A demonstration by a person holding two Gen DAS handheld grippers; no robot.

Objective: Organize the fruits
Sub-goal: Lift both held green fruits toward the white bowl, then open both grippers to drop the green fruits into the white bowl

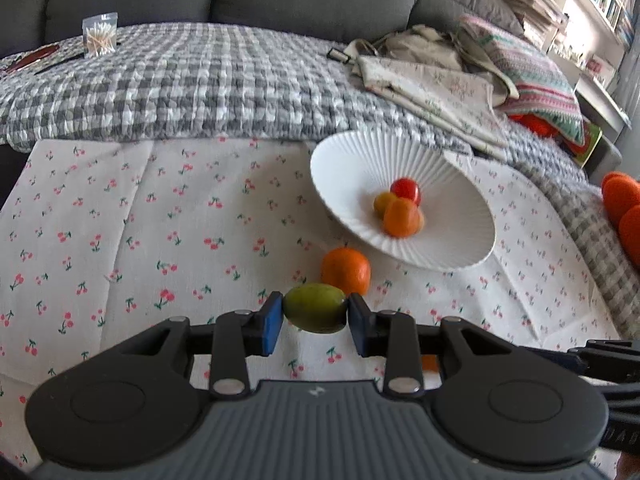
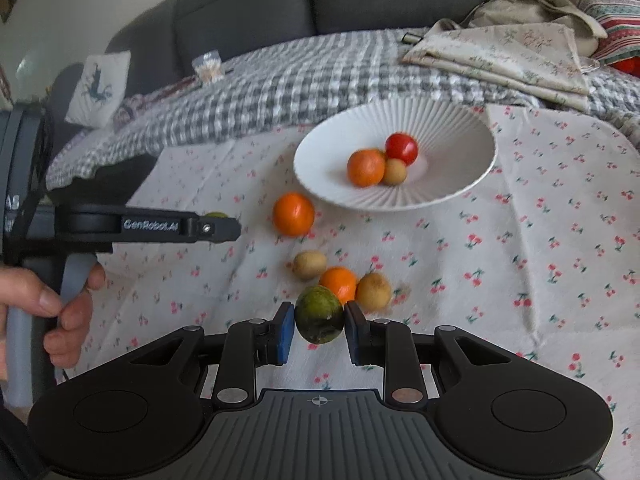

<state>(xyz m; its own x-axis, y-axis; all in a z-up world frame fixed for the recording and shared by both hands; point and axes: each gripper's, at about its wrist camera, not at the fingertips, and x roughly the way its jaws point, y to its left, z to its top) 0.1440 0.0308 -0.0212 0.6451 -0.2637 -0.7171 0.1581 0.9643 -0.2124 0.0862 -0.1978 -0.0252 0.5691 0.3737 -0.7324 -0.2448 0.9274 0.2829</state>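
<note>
The left gripper (image 1: 316, 322) points down and away, its blue pads (image 1: 272, 322) closed on a green fruit (image 1: 315, 307). The right gripper (image 2: 318, 326) tilts likewise, clamped on another green fruit (image 2: 319, 314). At the left of the right wrist view, a hand (image 2: 60, 308) wraps the left gripper's handle, apparently squeezing its trigger.

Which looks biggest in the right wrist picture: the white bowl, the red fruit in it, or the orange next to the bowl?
1. white bowl
2. orange beside the bowl
3. red fruit

The orange is nearer the camera, so the gap between the two fruits is less sure.
</note>
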